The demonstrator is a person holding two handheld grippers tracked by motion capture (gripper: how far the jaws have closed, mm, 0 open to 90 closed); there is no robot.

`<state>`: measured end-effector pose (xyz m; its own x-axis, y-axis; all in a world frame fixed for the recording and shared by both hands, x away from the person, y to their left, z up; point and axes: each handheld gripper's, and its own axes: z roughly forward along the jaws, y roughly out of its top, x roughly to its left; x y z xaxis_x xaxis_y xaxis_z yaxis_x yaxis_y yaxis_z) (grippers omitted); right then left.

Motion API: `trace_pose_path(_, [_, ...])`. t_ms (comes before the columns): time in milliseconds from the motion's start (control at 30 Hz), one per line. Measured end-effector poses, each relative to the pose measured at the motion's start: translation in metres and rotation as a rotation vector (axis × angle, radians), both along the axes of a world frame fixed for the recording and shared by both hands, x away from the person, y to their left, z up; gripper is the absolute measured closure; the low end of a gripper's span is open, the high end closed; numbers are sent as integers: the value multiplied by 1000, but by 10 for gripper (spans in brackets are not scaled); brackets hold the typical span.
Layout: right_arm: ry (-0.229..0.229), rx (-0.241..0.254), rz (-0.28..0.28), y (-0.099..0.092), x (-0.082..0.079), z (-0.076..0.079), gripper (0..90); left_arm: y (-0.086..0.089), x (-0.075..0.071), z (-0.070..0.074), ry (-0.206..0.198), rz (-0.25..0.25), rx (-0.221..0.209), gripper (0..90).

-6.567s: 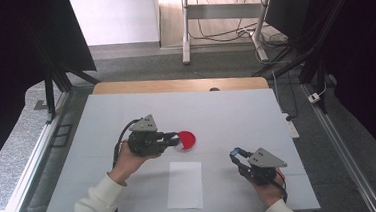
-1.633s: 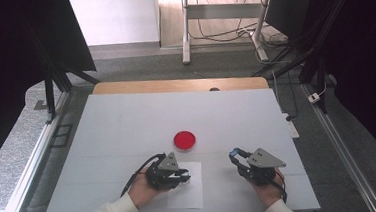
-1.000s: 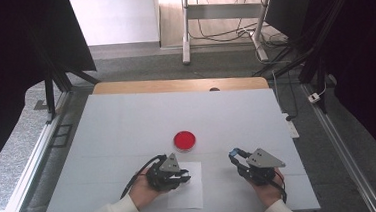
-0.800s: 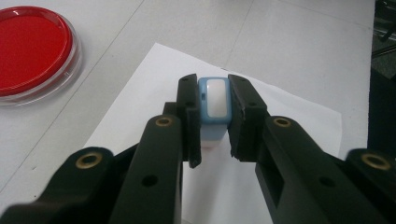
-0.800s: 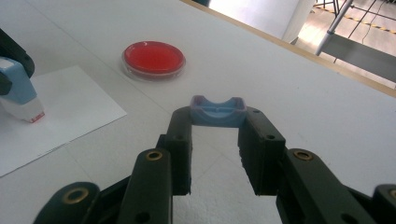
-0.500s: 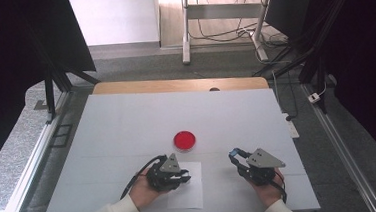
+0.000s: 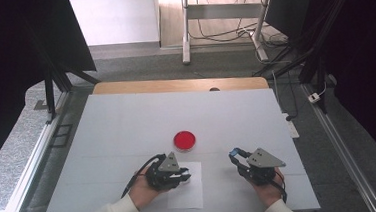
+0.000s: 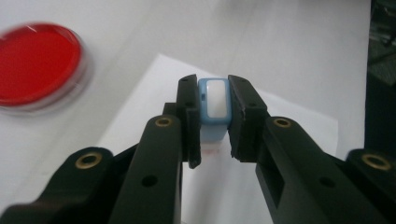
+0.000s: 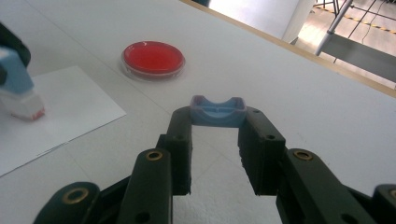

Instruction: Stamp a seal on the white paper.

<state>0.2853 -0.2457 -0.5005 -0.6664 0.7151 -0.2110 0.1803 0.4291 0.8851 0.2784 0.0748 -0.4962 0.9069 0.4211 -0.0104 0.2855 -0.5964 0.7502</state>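
A small blue stamp (image 8: 214, 100) with a white top sits between the jaws of my left gripper (image 8: 214, 112), which is shut on it. Its white, red-edged foot (image 9: 25, 109) rests on a white sheet of paper (image 7: 190, 198) near the table's front edge. In the high view my left gripper (image 7: 185, 175) lies over the sheet's upper left part. My right gripper (image 9: 217, 122) is shut on a blue curved cap (image 9: 217, 111), held just above the table. It shows right of the sheet in the high view (image 7: 235, 155). A round red dish (image 7: 184, 141) lies behind the paper.
The white table top (image 7: 127, 120) ends in a wooden strip (image 7: 174, 85) at the far side. Black frame posts (image 7: 49, 90) stand at the left and right. Grey floor with cables (image 7: 284, 74) lies beyond the right edge.
Several seconds back my left gripper was beside the red dish; it has come toward the front onto the paper. Over the last second nothing has visibly moved.
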Motion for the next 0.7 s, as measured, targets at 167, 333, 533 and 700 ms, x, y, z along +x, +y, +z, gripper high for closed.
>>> trace_pose_path(167, [-2, -3, 2, 0, 0, 0, 654, 9, 0, 17, -6, 9, -88, 759])
trace_pose_path(333, [0, -2, 3, 1, 0, 0, 653, 14, 2, 21, 13, 11, -117, 758])
trace_pose_path(533, [0, 2, 3, 0, 1, -1, 654, 18, 6, 23, 31, 29, -149, 757])
trace_pose_path(700, [-1, 2, 4, 0, 1, 0, 654, 20, 11, 29, 48, 43, -196, 757])
